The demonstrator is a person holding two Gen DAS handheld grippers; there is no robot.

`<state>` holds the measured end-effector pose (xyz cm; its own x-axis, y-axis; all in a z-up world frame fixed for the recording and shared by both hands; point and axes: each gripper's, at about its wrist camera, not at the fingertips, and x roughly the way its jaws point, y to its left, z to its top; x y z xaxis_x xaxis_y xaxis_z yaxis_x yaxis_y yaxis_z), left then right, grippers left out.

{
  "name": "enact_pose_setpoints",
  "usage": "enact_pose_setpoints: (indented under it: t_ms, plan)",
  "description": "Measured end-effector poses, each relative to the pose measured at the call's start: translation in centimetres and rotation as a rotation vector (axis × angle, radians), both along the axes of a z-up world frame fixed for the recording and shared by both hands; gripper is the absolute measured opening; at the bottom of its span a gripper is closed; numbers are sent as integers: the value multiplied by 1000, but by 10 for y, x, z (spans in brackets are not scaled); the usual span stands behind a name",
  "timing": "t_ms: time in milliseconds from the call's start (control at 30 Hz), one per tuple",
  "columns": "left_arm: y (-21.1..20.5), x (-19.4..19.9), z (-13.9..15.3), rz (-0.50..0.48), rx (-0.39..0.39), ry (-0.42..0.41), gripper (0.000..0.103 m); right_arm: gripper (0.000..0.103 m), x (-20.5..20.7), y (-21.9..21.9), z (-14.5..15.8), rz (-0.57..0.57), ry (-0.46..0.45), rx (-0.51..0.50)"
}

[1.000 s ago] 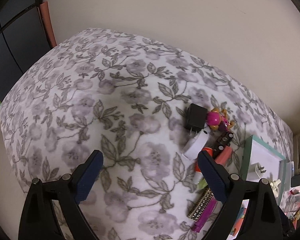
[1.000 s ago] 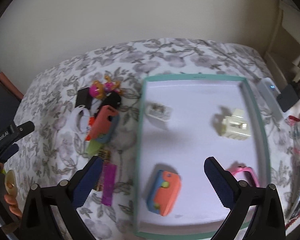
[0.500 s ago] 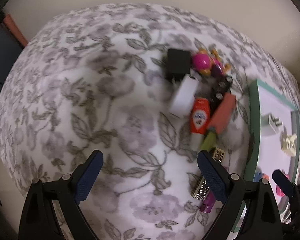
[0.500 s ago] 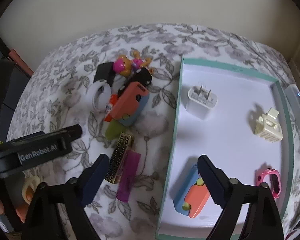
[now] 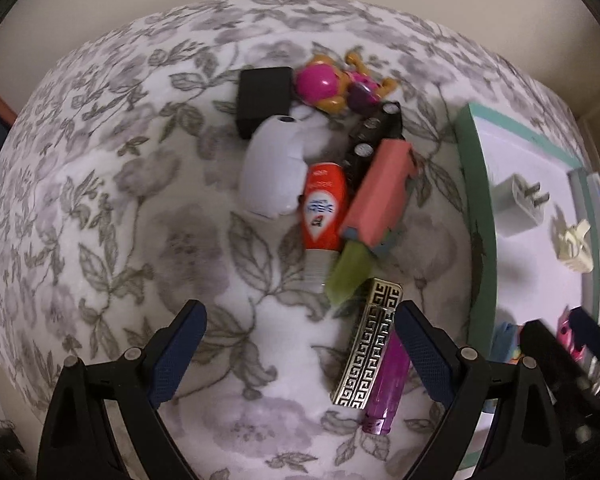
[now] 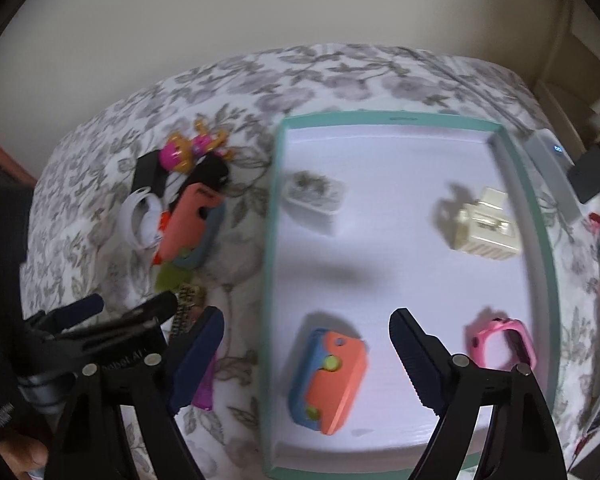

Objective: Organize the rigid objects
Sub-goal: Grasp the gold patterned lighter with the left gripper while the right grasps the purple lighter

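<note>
Gold fretwork covers the comb [image 5: 370, 344], a flat bar lying on the floral cloth [image 5: 112, 216] with its long axis running from about 7 o'clock up to 1 o'clock in the left wrist view. Its upper end touches the green stick [image 5: 348, 270]; its right edge lies against the purple tube [image 5: 388, 388], which follows the same line.

Beyond them sits the pile. The orange tube [image 5: 324, 208] points its grey cap toward 6 o'clock. The salmon case [image 5: 380, 192] leans from 7 to 1 o'clock across the black battery holder [image 5: 374, 132]. At 10 o'clock from the orange tube is the white case [image 5: 274, 170], then the black block [image 5: 264, 96] and the pink toy [image 5: 332, 88] at the far end.

The left gripper [image 5: 300, 352] hangs over the cloth with its tongs spread, nothing between them; its right pad is just beside the comb.

The teal tray [image 6: 404, 117] lies to the right of the pile. On its white floor are the white plug [image 6: 314, 196] at 11 o'clock, blurred, the cream clip [image 6: 484, 226] at 1 o'clock, the pink watch [image 6: 500, 342] at 4 o'clock and an orange-and-blue case [image 6: 328, 376] at 7 o'clock, its long axis near upright in the view.

The right gripper [image 6: 306, 356] stands above that case, tongs spread wide on either side of it, not touching it.
</note>
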<state>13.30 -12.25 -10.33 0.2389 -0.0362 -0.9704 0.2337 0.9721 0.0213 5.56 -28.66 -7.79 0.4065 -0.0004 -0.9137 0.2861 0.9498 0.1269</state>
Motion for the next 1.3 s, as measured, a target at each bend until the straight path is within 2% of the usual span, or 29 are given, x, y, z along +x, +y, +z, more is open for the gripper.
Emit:
enact_pose_setpoints:
  t_ms: [167,267,467,533,667,733,900,1100,1233,1300]
  plan:
    - [-15,1,-10,-25,11,-18,95,87,-4,-12,-1,-40,8,19]
    - [-22,-1,-15,-41,35,-17,88,87,-5,-14,-1,-46,11,23]
    - [-26,-7,-14,-68,12,-3,66,87,-3,-10,-1,-28,11,17]
    - [-28,-9,-13,-78,13,7,50,87,-3,-8,0,-22,10,17]
    - [-29,-16,-12,-87,15,27,35,86,-3,-7,0,-20,11,16]
    - [-25,-26,-9,-94,27,37,24,86,-3,-7,0,-20,9,26]
    - [-21,-41,-10,-100,73,43,23,86,-1,-1,0,-2,9,30]
    - [5,-40,-8,-27,102,55,23,81,2,12,-1,44,11,54]
    - [25,-37,-6,36,80,74,23,77,5,29,-2,96,14,60]
    - [33,-36,-5,59,70,82,23,70,7,41,-4,135,18,64]
